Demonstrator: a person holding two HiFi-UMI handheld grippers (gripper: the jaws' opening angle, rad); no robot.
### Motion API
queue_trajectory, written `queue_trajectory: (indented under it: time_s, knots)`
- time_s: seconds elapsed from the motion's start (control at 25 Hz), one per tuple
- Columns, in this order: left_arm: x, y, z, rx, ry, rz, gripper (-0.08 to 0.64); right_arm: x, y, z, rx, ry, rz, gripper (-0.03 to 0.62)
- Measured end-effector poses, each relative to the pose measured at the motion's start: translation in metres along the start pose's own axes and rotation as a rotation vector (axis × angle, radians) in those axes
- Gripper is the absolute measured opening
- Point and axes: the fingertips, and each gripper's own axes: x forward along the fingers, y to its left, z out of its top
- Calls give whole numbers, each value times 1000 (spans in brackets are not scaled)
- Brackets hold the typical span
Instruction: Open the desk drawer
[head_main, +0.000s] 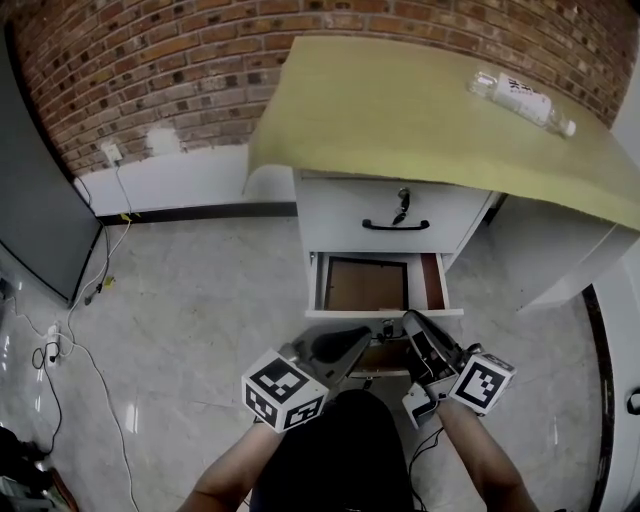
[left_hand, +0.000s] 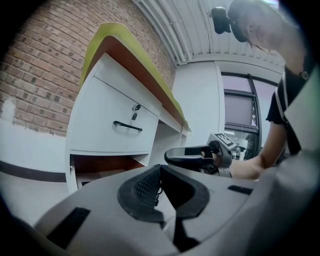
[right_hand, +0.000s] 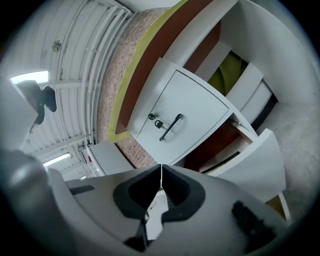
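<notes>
The white drawer unit (head_main: 330, 215) stands under a yellow-green desk top (head_main: 400, 100). Its top drawer (head_main: 395, 210) is closed, with a black handle (head_main: 395, 226) and a key above it. The drawer below (head_main: 367, 285) stands pulled out, and its brown inside shows. My left gripper (head_main: 365, 335) and right gripper (head_main: 408, 318) hover just in front of that drawer's white front edge (head_main: 385, 313). Both are shut with nothing between the jaws, as their own views show at the left gripper (left_hand: 160, 169) and the right gripper (right_hand: 161, 170). The handle (right_hand: 170, 127) lies ahead of the right gripper.
A white plastic bottle (head_main: 520, 100) lies on the desk at the back right. A dark panel (head_main: 35, 200) stands at the left, with cables (head_main: 60, 340) trailing over the glossy floor below a wall socket (head_main: 112, 152). The brick wall (head_main: 150, 60) is behind the desk.
</notes>
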Motion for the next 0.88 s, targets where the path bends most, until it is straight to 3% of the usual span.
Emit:
queue_trajectory:
  time_s: [0.4,0.56,0.68,0.88]
  knots:
    - [-14,1,55,-48,-11,-8,11,25,28,34,147,-16,-85,15]
    - [-24,-1,84,-56,-6,-2,11,32,37,40,116,6,-122,17]
    - [-27,-3,99,-51,4,9,11,33,26,44,117,8,-213,17]
    - [-28,-6,126,-37,26,23,11,28,19,57,380,-56,-291,17]
